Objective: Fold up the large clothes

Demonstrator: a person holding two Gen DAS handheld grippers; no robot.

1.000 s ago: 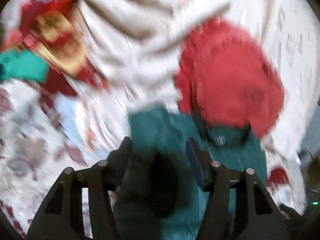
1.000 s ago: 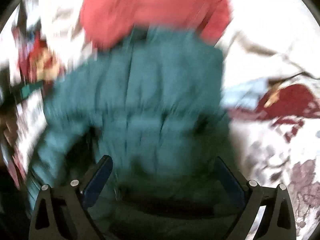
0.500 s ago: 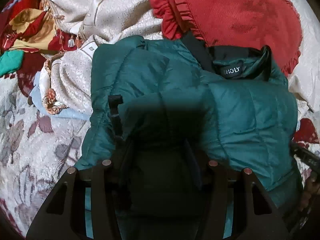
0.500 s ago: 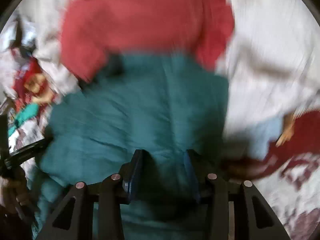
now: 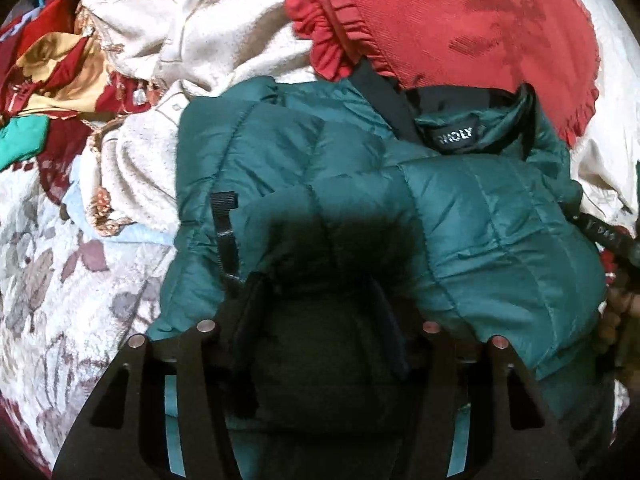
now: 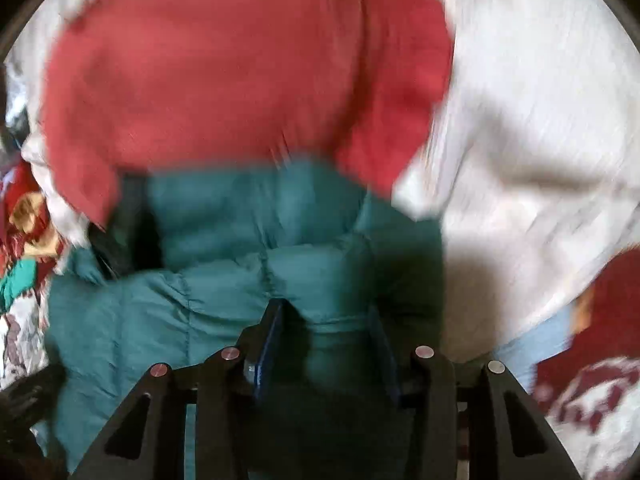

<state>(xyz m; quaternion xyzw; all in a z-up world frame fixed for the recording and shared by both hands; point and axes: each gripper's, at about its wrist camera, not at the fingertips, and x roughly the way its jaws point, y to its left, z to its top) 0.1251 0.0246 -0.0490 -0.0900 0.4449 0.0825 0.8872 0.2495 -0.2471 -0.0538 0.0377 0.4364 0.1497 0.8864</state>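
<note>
Teal quilted jacket [image 5: 460,208] lies on the bed, partly folded: one padded panel is doubled over toward the middle, and the collar with its black lining and label [image 5: 456,138] faces the red frilled cushion [image 5: 460,20]. The collar end tucks just under the cushion's frill. Judged step: mid-fold, both lower corners of the jacket gripped to bring the hem up toward the collar. Left gripper [image 5: 320,312] sits at the end of the jacket farthest from the cushion; its fingers [image 5: 250,308] are part closed with a thick bunch of teal fabric between them, in deep shadow, so they look clamped on it, though contact is hard to confirm. Right gripper [image 6: 326,332], blurred in its own view, has its fingers [image 6: 272,332] pinching a raised ridge of the same jacket, also at the end away from the cushion. The next move probably calls for lifting both holds together and carrying them toward the cushion evenly, so the slippery padded layers do not slide apart. A black strap [image 5: 226,232] pokes up on the jacket just ahead of the left fingers. Beside the jacket, away from the cushion's side, lie a cream blanket [image 5: 160,60] and the flowered bedcover [image 5: 48,280]. Red and gold fabric [image 5: 52,68] lies beyond the blanket.
</note>
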